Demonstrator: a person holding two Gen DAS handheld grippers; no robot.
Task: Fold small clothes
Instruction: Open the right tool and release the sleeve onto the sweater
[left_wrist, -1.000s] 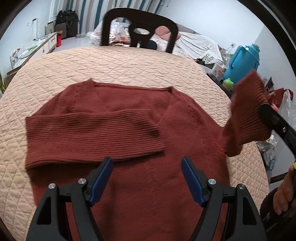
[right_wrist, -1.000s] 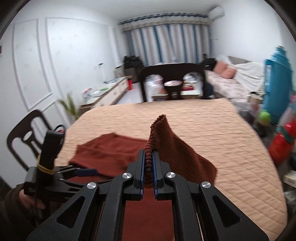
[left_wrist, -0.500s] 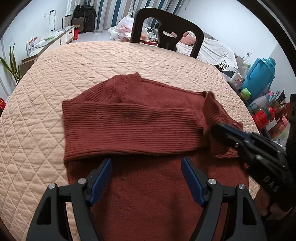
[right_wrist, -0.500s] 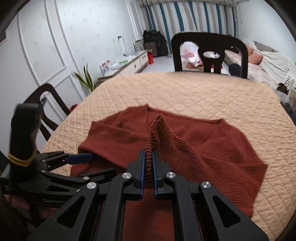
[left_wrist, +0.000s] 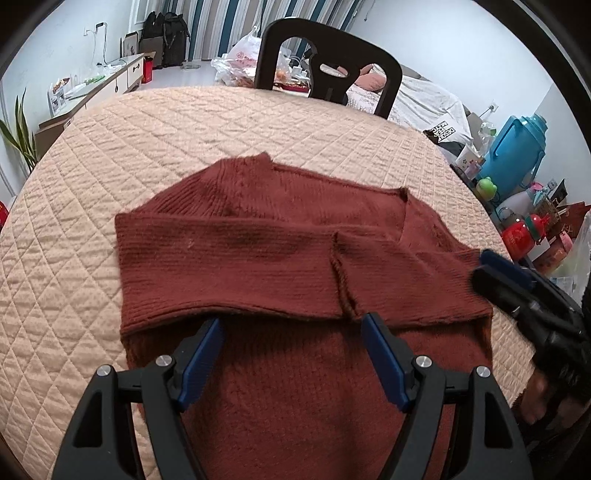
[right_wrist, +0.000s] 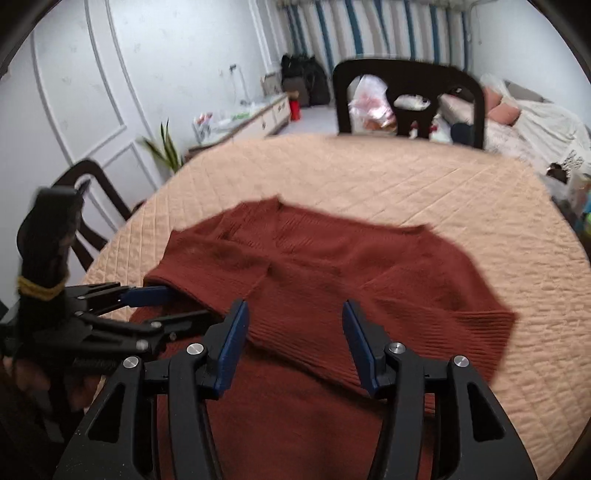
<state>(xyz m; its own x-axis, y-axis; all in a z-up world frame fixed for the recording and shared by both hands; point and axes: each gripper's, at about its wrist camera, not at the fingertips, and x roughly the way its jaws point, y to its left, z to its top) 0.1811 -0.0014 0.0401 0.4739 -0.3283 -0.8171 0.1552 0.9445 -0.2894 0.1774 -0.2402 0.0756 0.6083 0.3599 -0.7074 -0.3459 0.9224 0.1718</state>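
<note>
Lying loosely across the sweater (left_wrist: 295, 387), the right sleeve (left_wrist: 406, 280) could be dragged askew if snagged by the just-opened, empty right gripper (right_wrist: 293, 345) at lower centre, while the left gripper (left_wrist: 291, 363) is likewise held spread and empty.

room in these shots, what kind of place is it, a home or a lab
Most likely a lived-in home, a combined dining and living room. A round table under a quilted cover has a dark dining chair behind it, with a sofa or bed draped in cloth and striped curtains beyond.
</note>
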